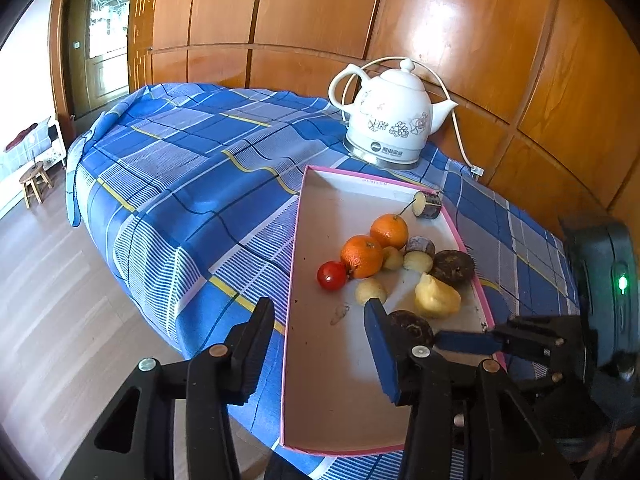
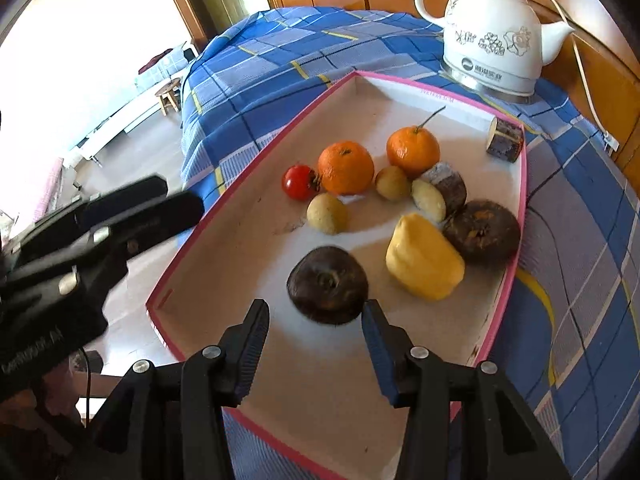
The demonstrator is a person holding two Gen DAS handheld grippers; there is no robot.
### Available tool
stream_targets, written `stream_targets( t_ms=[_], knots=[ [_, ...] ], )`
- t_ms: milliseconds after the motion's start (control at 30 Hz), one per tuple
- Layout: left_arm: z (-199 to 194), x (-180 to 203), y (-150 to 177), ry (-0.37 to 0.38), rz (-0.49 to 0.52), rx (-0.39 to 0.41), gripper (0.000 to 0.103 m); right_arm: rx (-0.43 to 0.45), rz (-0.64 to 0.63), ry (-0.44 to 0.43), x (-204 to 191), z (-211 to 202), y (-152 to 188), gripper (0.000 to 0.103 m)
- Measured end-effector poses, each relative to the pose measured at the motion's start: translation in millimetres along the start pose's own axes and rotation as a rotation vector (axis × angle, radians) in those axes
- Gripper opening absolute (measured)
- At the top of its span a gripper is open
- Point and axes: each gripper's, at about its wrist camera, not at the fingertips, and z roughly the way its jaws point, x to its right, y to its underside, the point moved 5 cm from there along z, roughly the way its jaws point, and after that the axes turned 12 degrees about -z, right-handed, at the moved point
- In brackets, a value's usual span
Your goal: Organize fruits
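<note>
A pink-rimmed white tray [image 2: 516, 256] lies on the checked cloth and holds the fruit. In it are two oranges [image 2: 346, 168], a red tomato [image 2: 298, 182], a yellow fruit [image 2: 424, 262], small yellowish balls, cut purple-skinned pieces and two dark round fruits. My right gripper [image 2: 316, 312] hangs over the tray, open. The nearer dark fruit [image 2: 328, 284] lies just past its fingertips, with no pad pressing on it. My left gripper [image 1: 318, 320] is open and straddles the tray's left wall [image 1: 289, 320] with nothing held. Its right finger hides part of that dark fruit [image 1: 416, 328].
A white ceramic kettle [image 1: 390, 120] with a cord stands on the cloth behind the tray, against the wood-panelled wall. The blue checked cloth [image 1: 180, 184] stretches left of the tray. A small wooden stool [image 1: 34, 184] stands on the floor at far left.
</note>
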Motion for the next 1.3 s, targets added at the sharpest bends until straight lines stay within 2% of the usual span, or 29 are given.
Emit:
stream_targets(
  t_ms=[67,133,167,233,400,700,1300],
  knots=[
    [-1,-1,0,0.000,0.000,0.004,0.048,-0.010,-0.006,0.001,-4,1,5,0.049],
    [-1,-1,0,0.000,-0.001,0.004,0.048,-0.018,-0.019,0.040,-5,3,6,0.047],
    [-2,0,0,0.001,0.000,0.005,0.048,-0.020,-0.019,0.053,-5,4,5,0.038],
    [-2,0,1,0.000,0.003,0.004,0.048,-0.015,-0.005,0.073,-2,7,2,0.032],
    [-4,1,2,-0.004,0.015,0.015,0.048,0.014,0.049,0.115,7,11,-8,0.031],
    [-5,5,5,0.000,0.029,0.013,0.048,0.004,0.067,0.085,10,11,1,0.032],
    [-10,7,8,0.000,0.040,0.016,0.048,0.027,0.076,0.117,5,0,10,0.032]
  ],
)
